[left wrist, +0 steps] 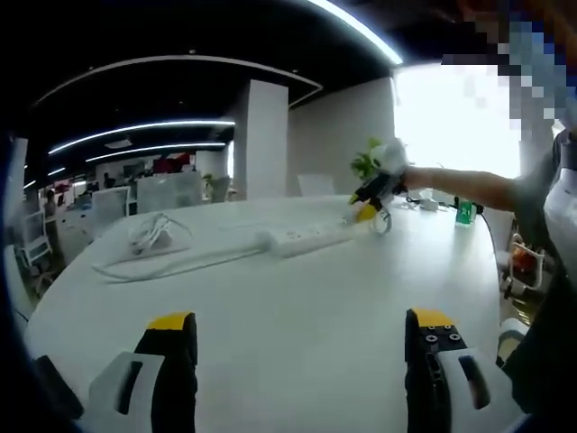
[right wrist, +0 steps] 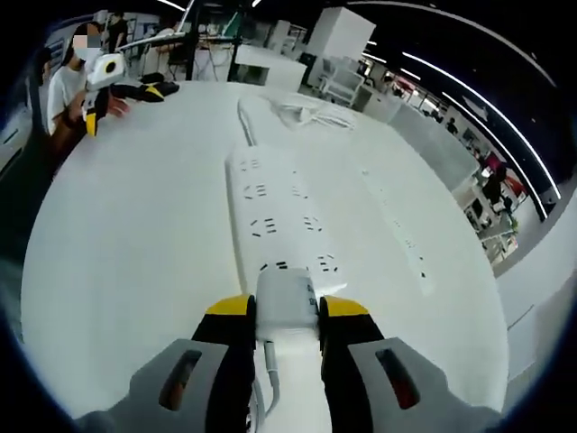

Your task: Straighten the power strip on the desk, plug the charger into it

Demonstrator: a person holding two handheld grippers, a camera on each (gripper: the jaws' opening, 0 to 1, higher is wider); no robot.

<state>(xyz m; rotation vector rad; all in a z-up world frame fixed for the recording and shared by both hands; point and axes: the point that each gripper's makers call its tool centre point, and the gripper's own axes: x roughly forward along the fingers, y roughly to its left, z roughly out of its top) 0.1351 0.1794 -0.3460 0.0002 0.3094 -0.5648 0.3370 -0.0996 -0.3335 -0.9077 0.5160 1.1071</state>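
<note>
Charger (right wrist: 287, 302) clamped in right hand-held gripper (right wrist: 287, 316) above power strip (right wrist: 279, 216); left hand-held gripper (left wrist: 302, 338) wide, empty. May miss socket, push strip askew on table (right wrist: 135, 253).

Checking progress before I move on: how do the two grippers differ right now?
The right gripper has its jaws closed on the end of the power strip; the left gripper is wide open and empty. The right sits at the strip; the left hovers above bare desk, well short of it. Both have yellow-tipped black jaws.
</note>
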